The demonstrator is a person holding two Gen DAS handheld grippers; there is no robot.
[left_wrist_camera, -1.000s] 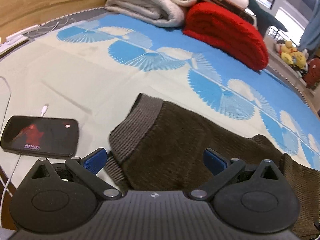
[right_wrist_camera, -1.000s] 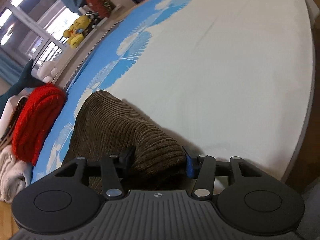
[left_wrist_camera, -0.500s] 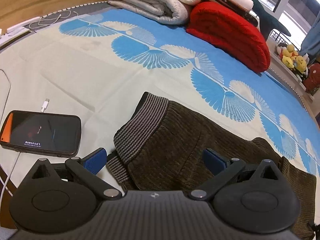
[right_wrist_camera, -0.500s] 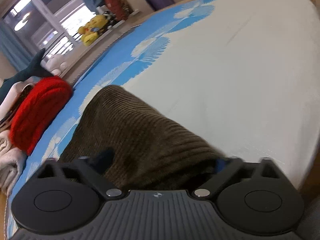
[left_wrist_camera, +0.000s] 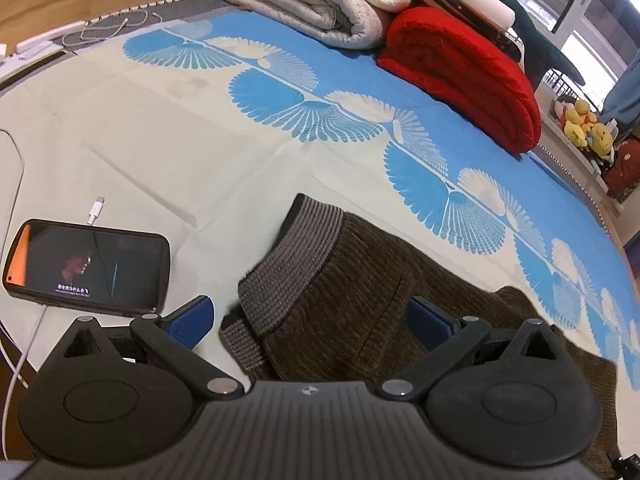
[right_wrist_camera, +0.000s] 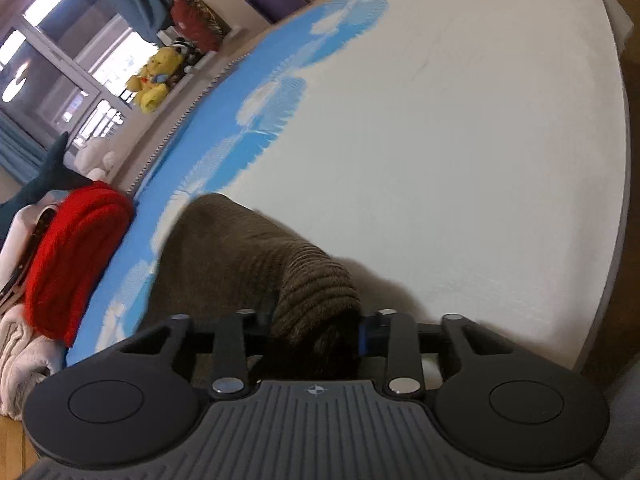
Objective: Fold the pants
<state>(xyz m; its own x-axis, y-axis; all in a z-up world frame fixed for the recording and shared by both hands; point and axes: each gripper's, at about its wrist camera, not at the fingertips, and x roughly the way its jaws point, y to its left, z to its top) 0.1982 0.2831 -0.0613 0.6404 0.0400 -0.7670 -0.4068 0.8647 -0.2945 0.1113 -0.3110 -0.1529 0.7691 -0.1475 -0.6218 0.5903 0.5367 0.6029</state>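
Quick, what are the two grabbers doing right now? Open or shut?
Left gripper: open, its fingers spread either side of the brown pants, not holding them.
Right gripper: shut on a bunched fold of the pants.

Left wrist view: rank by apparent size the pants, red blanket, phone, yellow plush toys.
1. pants, though nearest the camera and partly hidden by the gripper
2. red blanket
3. phone
4. yellow plush toys, farthest away, so true size is unsure

Brown ribbed pants [left_wrist_camera: 360, 280], blue-fanned cream bedspread [left_wrist_camera: 160, 140].
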